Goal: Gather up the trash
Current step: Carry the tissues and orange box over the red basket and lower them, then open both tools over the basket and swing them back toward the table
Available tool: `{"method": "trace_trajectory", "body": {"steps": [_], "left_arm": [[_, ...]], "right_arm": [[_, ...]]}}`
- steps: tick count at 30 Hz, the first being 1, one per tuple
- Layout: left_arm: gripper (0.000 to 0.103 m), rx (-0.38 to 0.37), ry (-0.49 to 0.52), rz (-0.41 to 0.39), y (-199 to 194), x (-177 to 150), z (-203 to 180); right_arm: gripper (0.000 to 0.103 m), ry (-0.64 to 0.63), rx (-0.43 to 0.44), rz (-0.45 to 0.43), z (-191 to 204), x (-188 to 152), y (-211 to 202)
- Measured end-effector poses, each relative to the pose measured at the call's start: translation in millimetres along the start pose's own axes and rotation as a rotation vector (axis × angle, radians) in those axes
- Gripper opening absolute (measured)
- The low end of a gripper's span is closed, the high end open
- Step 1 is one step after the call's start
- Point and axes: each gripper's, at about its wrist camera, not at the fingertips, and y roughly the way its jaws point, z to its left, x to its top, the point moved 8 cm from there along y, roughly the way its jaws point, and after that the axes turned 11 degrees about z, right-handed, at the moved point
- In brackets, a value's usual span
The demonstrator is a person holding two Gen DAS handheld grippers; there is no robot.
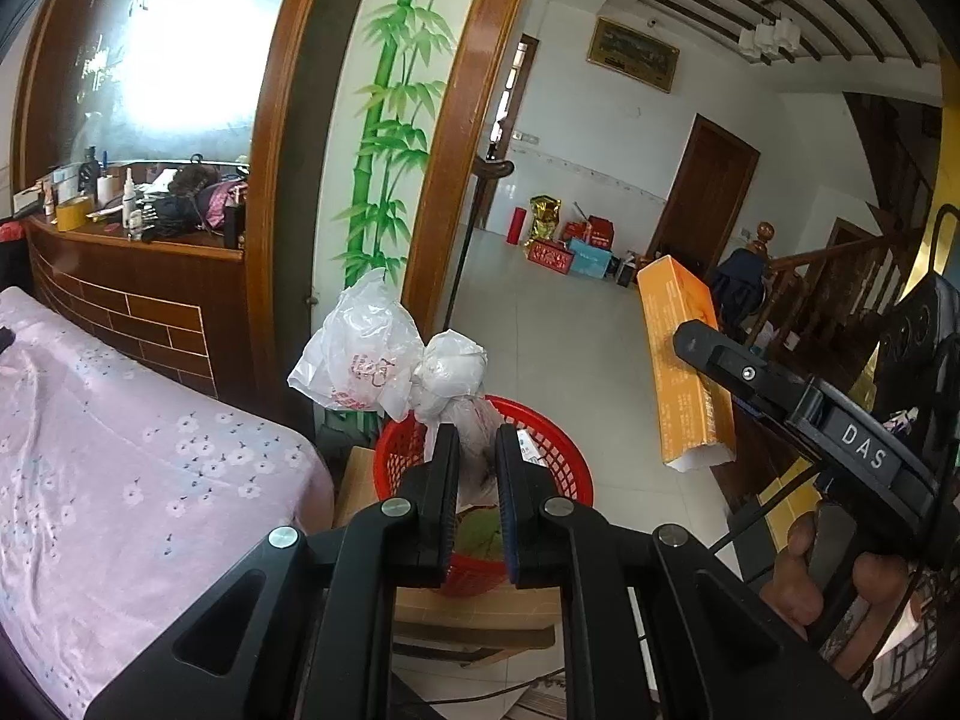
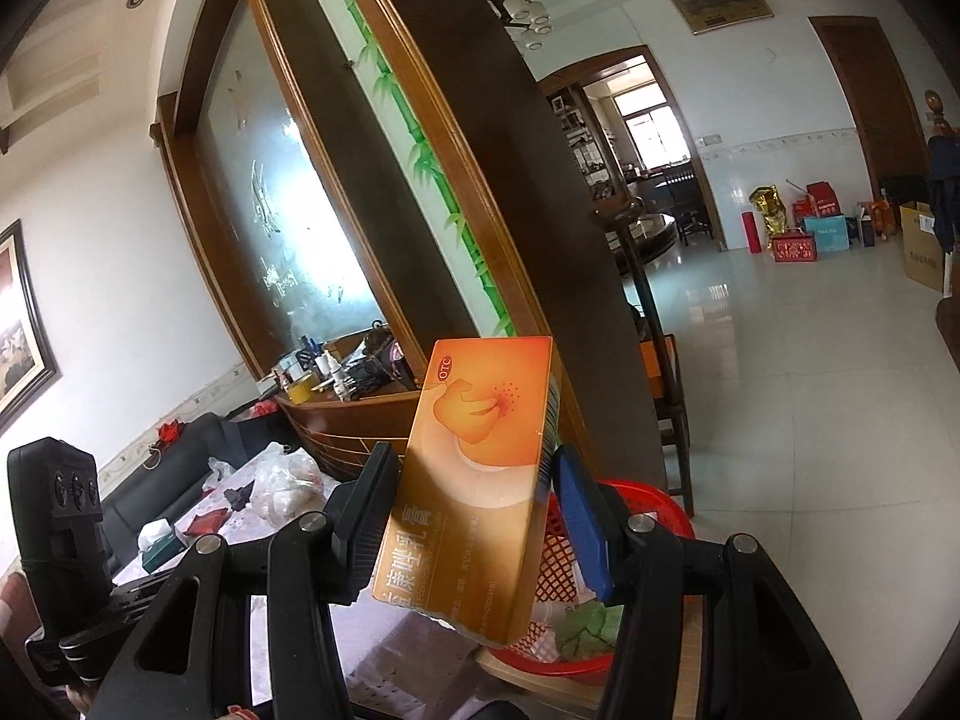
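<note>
Orange cardboard is the material in the right gripper (image 2: pixel 474 504): its jaws are clenched on a tall orange medicine box (image 2: pixel 480 480), one jaw against each narrow side, with the box standing nearly upright and tilted slightly, its torn lower end hanging free. Directly below and just beyond these jaws sits a red plastic basket (image 2: pixel 654 504), of mesh construction, holding a green leaf (image 2: pixel 591 624) and some pale scraps. In the left wrist view the same orange medicine box (image 1: pixel 684 360) appears to the right of the left jaws, held aloft by the right gripper (image 1: pixel 702 348) above the tiled floor (image 1: pixel 576 324). The left gripper (image 1: pixel 477 450) has its jaws clenched on a knotted plastic bag (image 1: pixel 444 378), whitish and crumpled, whose bulk rises above the jaw tips; a second white bag with red print (image 1: pixel 360 360) lies touching it on the left side. Both bags stand over the near rim of the red plastic basket (image 1: pixel 540 420), which lies straight ahead of and under the left jaws, resting on a cardboard piece (image 1: pixel 480 606). To the left of the left jaws extends a pink floral cloth (image 1: pixel 138 450). Further left and beyond, a wooden desk (image 1: pixel 138 252) carries bottles and assorted clutter.
</note>
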Motion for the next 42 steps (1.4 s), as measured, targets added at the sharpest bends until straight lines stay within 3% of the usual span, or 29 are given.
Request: {"method": "trace_trajectory", "body": {"steps": [14, 25, 42], "left_arm": [[0.012, -0.074, 0.01, 0.076, 52, -5, -7], [0.012, -0.099, -0.006, 0.183, 102, -15, 1], [0.012, -0.11, -0.046, 0.268, 146, -26, 11]], "right_arm": [[0.057, 0.06, -0.01, 0.053, -30, 1, 27], [0.058, 0.112, -0.024, 0.108, -57, -5, 55], [0.058, 0.148, -0.031, 0.172, -75, -13, 84]]}}
